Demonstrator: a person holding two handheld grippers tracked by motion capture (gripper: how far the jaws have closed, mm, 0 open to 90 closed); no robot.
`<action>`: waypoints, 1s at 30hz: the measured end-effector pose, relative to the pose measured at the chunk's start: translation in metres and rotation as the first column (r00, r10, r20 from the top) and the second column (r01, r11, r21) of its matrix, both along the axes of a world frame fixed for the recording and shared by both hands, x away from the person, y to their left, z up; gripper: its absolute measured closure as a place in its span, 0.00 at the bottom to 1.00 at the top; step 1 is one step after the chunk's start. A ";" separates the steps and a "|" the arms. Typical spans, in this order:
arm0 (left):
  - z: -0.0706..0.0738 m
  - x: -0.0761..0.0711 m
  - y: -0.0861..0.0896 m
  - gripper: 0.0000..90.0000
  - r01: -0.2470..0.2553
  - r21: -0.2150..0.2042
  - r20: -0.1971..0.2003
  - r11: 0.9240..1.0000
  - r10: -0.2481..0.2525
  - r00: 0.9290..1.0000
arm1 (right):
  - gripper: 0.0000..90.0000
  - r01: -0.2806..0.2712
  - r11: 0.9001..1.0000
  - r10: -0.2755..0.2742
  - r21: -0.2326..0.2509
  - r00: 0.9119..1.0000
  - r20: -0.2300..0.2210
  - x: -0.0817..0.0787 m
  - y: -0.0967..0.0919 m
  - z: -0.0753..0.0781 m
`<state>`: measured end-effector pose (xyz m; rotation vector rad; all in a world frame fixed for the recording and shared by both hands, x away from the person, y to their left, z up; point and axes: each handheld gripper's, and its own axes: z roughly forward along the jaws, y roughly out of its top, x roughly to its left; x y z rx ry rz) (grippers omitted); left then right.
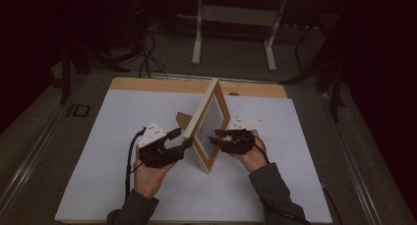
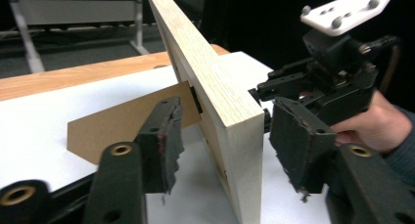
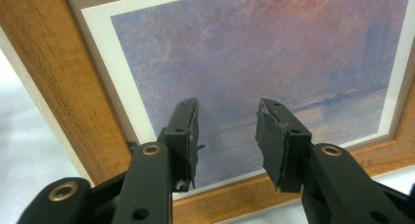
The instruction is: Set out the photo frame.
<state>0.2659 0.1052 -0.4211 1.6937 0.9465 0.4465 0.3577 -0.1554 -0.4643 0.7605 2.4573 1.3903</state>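
On the white worktop, seen from above, a light wooden picture frame stands upright between the left claw and right claw. Along the left claw, open jaws straddle the frame's edge without touching, beside its brown cardboard stand. Facing the hazy sunset print, the right claw gapes empty.

picture frame stands mid-table | prop behind it | left gripper left of frame | right gripper at its front
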 end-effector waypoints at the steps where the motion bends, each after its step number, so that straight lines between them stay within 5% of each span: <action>1: 0.000 0.000 -0.002 0.59 -0.001 0.007 0.001 1.000 0.001 1.000 | 0.66 0.001 1.000 -0.001 -0.002 1.000 0.000 0.000 -0.001 0.000; 13: -0.013 0.001 -0.017 0.70 -0.045 0.008 -0.044 0.999 0.046 0.998 | 0.66 0.021 1.000 -0.021 0.012 1.000 0.004 0.002 -0.009 0.002; 25: -0.010 0.013 -0.001 0.75 0.010 -0.005 -0.107 1.000 -0.010 0.994 | 0.66 0.051 0.999 -0.051 0.016 0.999 0.005 0.004 -0.018 0.002; 30: -0.012 0.024 0.012 0.75 0.094 -0.006 -0.086 0.996 -0.095 0.992 | 0.66 0.062 0.998 -0.062 0.016 0.998 0.004 0.006 -0.021 0.001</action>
